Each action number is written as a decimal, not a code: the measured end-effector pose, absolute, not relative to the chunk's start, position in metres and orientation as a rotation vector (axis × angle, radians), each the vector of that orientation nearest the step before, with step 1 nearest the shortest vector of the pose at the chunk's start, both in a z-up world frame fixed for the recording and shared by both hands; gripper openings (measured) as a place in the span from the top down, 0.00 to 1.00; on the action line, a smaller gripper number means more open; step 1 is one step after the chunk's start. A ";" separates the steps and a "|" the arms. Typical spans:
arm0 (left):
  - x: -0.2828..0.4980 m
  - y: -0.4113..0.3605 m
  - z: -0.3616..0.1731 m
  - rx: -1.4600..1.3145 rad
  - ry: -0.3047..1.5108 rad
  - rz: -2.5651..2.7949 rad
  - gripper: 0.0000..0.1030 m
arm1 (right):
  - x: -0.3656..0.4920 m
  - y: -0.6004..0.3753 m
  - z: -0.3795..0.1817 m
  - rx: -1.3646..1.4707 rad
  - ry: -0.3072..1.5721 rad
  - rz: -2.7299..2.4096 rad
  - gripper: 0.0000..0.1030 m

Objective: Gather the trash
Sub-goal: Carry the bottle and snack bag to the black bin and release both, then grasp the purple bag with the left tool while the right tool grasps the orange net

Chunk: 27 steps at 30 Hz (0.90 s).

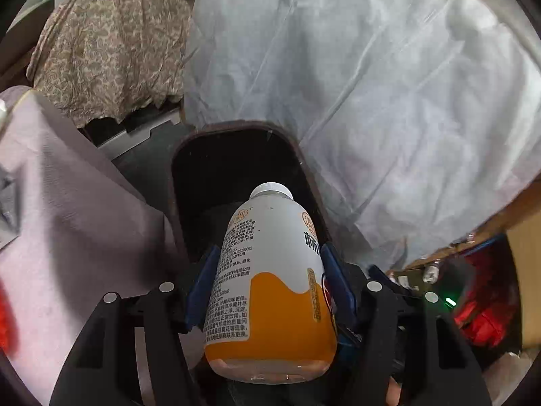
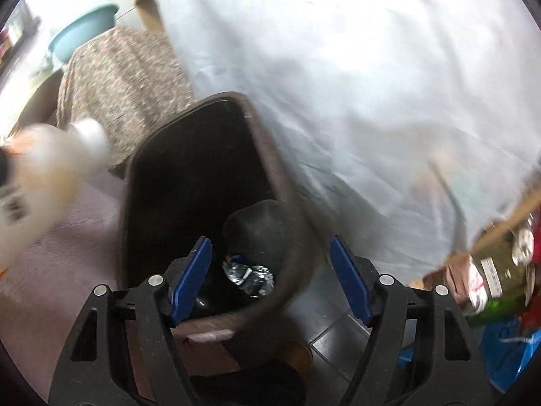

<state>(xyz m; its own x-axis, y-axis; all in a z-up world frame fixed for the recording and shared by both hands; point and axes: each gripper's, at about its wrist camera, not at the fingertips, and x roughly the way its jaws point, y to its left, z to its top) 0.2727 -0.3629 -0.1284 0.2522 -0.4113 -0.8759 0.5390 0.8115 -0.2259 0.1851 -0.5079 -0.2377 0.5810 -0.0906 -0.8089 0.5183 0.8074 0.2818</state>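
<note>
2 grippers: left gripper [image 1: 270, 291] clamps an orange-and-white drink bottle [image 1: 270, 291], hiding the trash bin's [image 1: 179, 182] 6 o'clock rim; right gripper [image 2: 270, 279] gapes empty above blurred crumpled plastic [image 2: 248, 275].

A grey tiled floor [image 2: 333, 341] carried an open dark brown plastic trash bin [image 2: 270, 155], with a crushed clear plastic bottle [image 2: 248, 275] at its bottom.
</note>
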 end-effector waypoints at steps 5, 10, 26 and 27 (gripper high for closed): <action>0.293 -0.386 -0.166 0.151 1.228 -0.594 0.41 | 0.161 -0.522 -0.240 0.582 0.864 -0.421 0.30; 0.297 -0.397 -0.191 0.181 1.263 -0.593 0.40 | 0.144 -0.532 -0.234 0.597 0.841 -0.445 0.30; 0.262 -0.354 -0.096 0.066 1.027 -0.633 0.15 | 0.125 -0.517 -0.165 0.521 0.683 -0.496 0.29; 0.254 -0.341 -0.081 0.045 1.002 -0.647 0.13 | 0.125 -0.514 -0.159 0.519 0.674 -0.487 0.29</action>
<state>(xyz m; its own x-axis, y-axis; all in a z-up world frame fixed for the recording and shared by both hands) 0.2544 -0.3406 -0.0815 0.3691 -0.4842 -0.7933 0.5242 0.8133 -0.2525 0.1255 -0.5136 -0.1588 0.6814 -0.2515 -0.6873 0.5737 0.7666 0.2883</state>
